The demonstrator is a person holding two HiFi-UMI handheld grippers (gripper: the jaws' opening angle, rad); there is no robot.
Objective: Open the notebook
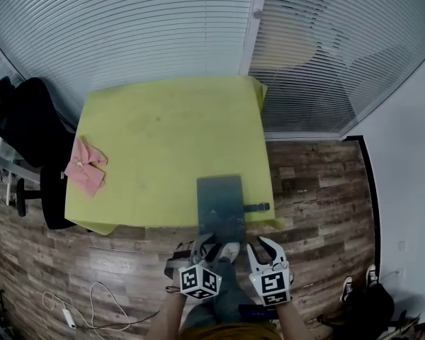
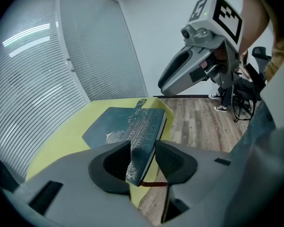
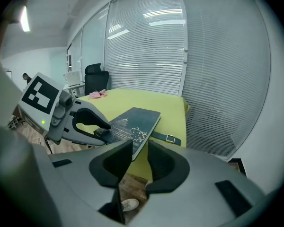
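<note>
**While the notebook lies shut, one gripper has its corner**

Though both of the person's grippers are at the near edge of the yellow table [image 1: 163,133], only one has hold of anything. The notebook [image 1: 221,205], dark teal with a pale line drawing on its cover, lies closed at that edge, its near end jutting out past the tabletop. Its strap [image 1: 257,207], with a small buckle, lies loose on the yellow surface to the notebook's right.

The left gripper [image 1: 207,241] is clamped on the notebook's near end: one jaw sits on the cover, the other under it, with the book's edge squeezed between them. The right gripper [image 1: 261,245] hangs just beside the near right corner, off the table's edge. Its jaws stand apart and press on nothing.

A pink cloth [image 1: 85,165] lies crumpled at the table's far left edge, well apart from the notebook. A black chair [image 1: 25,129] stands beyond that side, on the wood floor [image 1: 319,190].
</note>
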